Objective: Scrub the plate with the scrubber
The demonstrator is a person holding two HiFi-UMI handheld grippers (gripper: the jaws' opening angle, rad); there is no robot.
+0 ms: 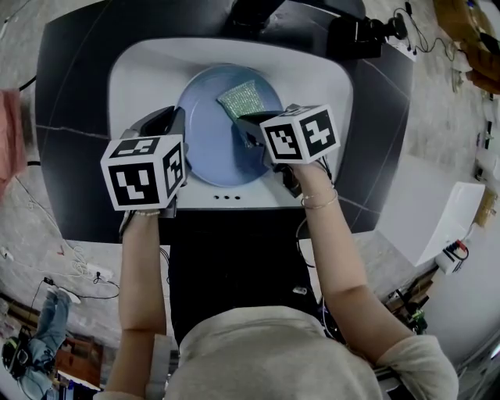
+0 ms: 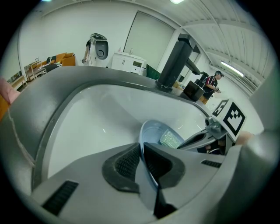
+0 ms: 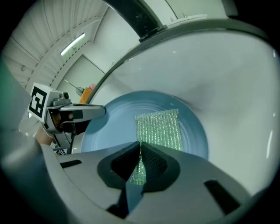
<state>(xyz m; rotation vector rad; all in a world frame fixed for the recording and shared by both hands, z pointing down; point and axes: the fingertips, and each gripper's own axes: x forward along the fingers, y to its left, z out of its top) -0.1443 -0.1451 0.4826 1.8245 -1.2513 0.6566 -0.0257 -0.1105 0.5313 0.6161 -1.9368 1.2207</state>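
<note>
A light blue plate (image 1: pixel 209 133) stands tilted in the white sink (image 1: pixel 141 70). My left gripper (image 1: pixel 178 119) is shut on the plate's left rim; in the left gripper view the rim (image 2: pixel 146 131) runs edge-on between the pads of the left gripper (image 2: pixel 141 149). A sparkly green scrubber (image 1: pixel 243 98) lies flat against the plate's face. My right gripper (image 1: pixel 245 123) is shut on the scrubber's lower end. In the right gripper view the scrubber (image 3: pixel 160 127) hangs from the right gripper (image 3: pixel 140 161) across the plate (image 3: pixel 109 135), with the left gripper (image 3: pixel 94 110) at the plate's far edge.
A dark faucet (image 1: pixel 254 12) rises behind the basin, seen as a black column (image 2: pixel 175 61) in the left gripper view. The sink sits in a dark countertop (image 1: pixel 70 117). A black box with cables (image 1: pixel 359 35) stands on the counter at back right.
</note>
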